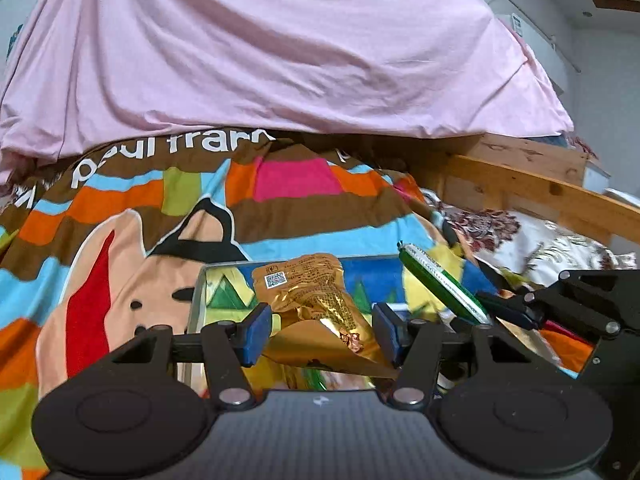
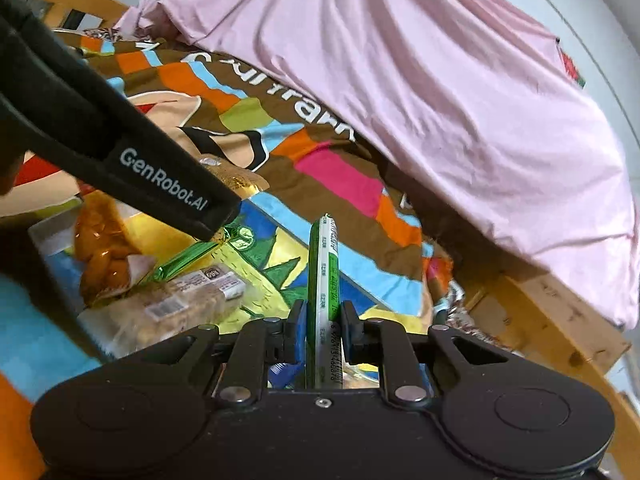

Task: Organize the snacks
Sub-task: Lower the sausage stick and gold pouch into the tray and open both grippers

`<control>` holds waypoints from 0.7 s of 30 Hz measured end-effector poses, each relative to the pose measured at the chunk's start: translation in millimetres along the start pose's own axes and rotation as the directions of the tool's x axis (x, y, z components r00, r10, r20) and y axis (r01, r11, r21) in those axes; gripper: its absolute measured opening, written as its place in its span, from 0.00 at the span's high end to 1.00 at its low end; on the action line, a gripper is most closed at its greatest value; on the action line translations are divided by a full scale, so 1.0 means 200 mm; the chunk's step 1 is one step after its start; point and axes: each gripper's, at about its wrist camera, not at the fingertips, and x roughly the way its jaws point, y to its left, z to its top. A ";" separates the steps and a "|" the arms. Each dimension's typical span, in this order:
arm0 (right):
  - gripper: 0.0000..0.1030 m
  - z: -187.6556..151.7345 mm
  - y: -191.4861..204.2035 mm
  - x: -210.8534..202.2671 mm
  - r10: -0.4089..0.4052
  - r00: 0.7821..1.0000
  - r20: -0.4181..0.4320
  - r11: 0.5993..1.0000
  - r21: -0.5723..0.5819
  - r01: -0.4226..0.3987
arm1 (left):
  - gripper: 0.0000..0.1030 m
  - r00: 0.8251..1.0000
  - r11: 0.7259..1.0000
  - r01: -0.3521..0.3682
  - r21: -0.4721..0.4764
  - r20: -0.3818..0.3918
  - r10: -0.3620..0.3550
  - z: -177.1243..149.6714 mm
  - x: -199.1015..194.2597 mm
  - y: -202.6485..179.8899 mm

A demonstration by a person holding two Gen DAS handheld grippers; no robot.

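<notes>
In the left wrist view my left gripper [image 1: 320, 332] is shut on a crinkled gold snack packet [image 1: 316, 304], with a blue pad pressing each side. The packet hangs over a clear tray [image 1: 198, 300] of snacks lying on a colourful bedspread [image 1: 120, 208]. My right gripper [image 2: 323, 328] is shut on a thin green and white stick packet [image 2: 325, 264] that stands upright between its pads. From the left wrist the same stick packet [image 1: 440, 284] shows tilted at the right, with the right gripper [image 1: 516, 312] behind it.
The tray [image 2: 44, 232] holds an orange-gold packet [image 2: 100, 248], a green foil wrapper [image 2: 188, 256] and a nut bar in clear wrap [image 2: 180, 300]. The left tool's black housing [image 2: 160, 184] crosses above them. A pink sheet [image 2: 440, 80] covers the bed behind. A wooden bed rail [image 1: 540, 192] runs along the right.
</notes>
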 end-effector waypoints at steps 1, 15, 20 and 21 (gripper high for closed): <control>0.82 0.00 0.01 0.03 0.007 1.000 -0.009 1.000 0.010 -0.007 | 0.42 1.000 1.000 0.002 -0.020 -0.001 -0.002 0.00 0.04 0.02; 0.82 -0.06 0.06 0.23 0.044 0.989 -0.143 0.996 0.077 -0.033 | 0.42 0.996 0.999 -0.049 -0.019 -0.077 0.048 -0.11 0.23 0.06; 0.81 -0.08 0.07 0.24 0.068 0.983 -0.171 0.994 0.098 -0.052 | 0.42 0.994 0.999 -0.046 -0.027 -0.102 0.043 -0.12 0.25 0.07; 0.81 -0.09 0.07 0.24 0.071 0.982 -0.174 0.994 0.099 -0.054 | 0.41 0.993 0.999 -0.045 -0.029 -0.106 0.042 -0.12 0.25 0.07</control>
